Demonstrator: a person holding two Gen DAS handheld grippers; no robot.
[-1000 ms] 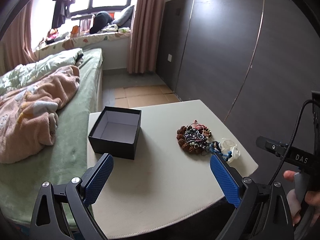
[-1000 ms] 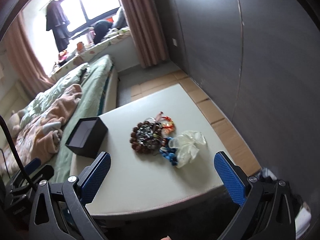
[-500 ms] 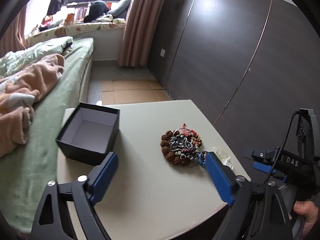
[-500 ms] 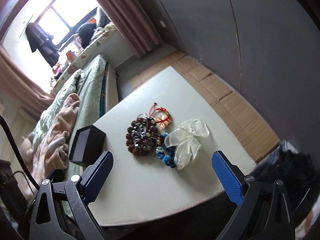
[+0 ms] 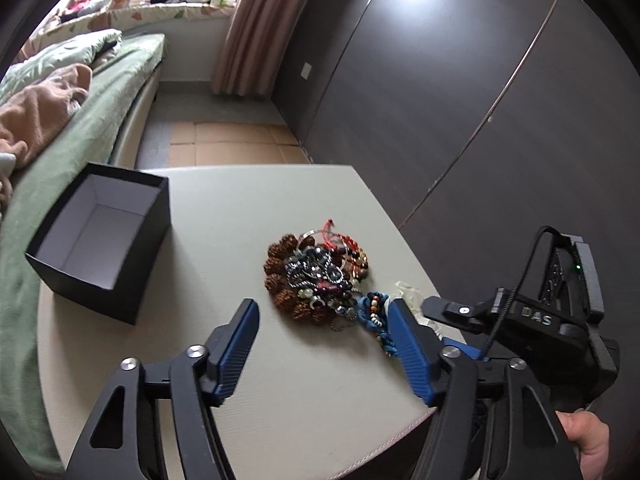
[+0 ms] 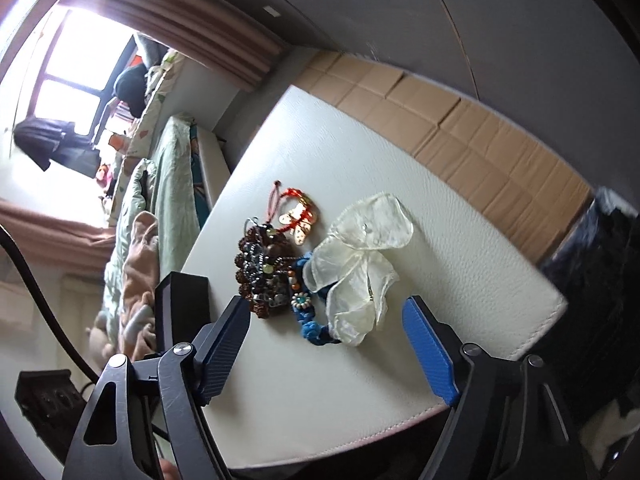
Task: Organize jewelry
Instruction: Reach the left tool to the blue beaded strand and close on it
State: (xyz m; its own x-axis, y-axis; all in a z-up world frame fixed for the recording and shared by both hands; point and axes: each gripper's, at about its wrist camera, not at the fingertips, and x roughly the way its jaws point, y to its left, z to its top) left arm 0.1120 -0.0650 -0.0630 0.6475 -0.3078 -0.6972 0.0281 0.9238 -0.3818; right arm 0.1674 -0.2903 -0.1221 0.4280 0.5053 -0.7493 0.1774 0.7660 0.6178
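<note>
A pile of jewelry (image 5: 316, 276) with brown bead bracelets, dark beads, red cords and a blue braided bracelet (image 5: 374, 316) lies on the cream table (image 5: 248, 216). An open, empty black box (image 5: 100, 236) stands at the table's left. My left gripper (image 5: 324, 316) is open, just short of the pile. My right gripper (image 6: 326, 316) is open, just short of a sheer cream bow (image 6: 360, 264) and the blue bracelet (image 6: 310, 320). The pile (image 6: 264, 268), a red and gold charm (image 6: 298, 220) and the box (image 6: 182, 308) also show in the right wrist view.
A bed with green sheet (image 5: 80, 120) and pink blanket (image 5: 36, 112) lies left of the table. A dark wardrobe wall (image 5: 460, 100) stands to the right. Cardboard covers the floor (image 6: 460, 124) beyond the table. The right-hand gripper body (image 5: 552, 320) shows at the table's right edge.
Both grippers have moved closer to the jewelry pile and tilted down. The right wrist view has rolled to the side. Both stay open.
</note>
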